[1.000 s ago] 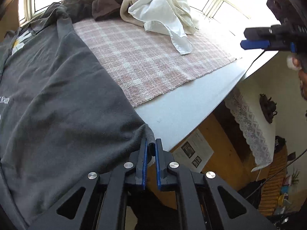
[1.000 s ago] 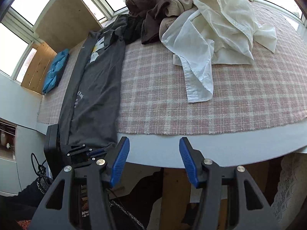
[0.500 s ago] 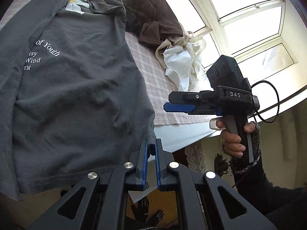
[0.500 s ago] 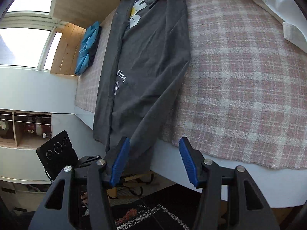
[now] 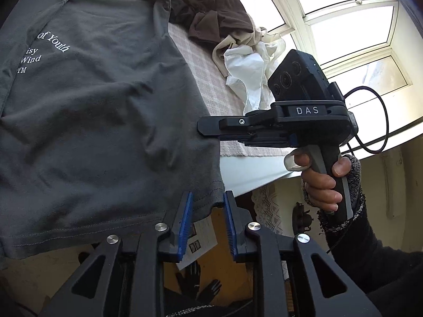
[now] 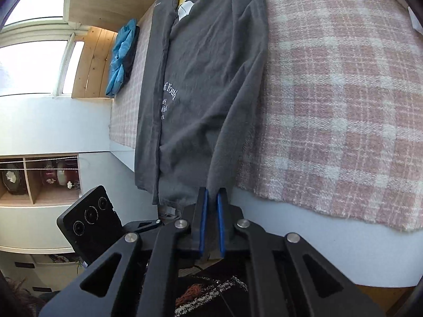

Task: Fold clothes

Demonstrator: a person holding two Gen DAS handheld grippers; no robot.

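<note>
Grey T-shirt (image 6: 206, 84) lies lengthwise, one side folded in; right gripper (image 6: 211, 212) jaws pinch its hem, left gripper (image 5: 207, 227) jaws apart astride it. Crosswise folding remains, judging so.

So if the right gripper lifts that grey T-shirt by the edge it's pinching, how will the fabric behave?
The grey T-shirt is probably floppy: it creases and droops over the table edge. Held by the right gripper at one point only, it would likely sag and bunch. It may drag on the coarse checked cloth.
</note>
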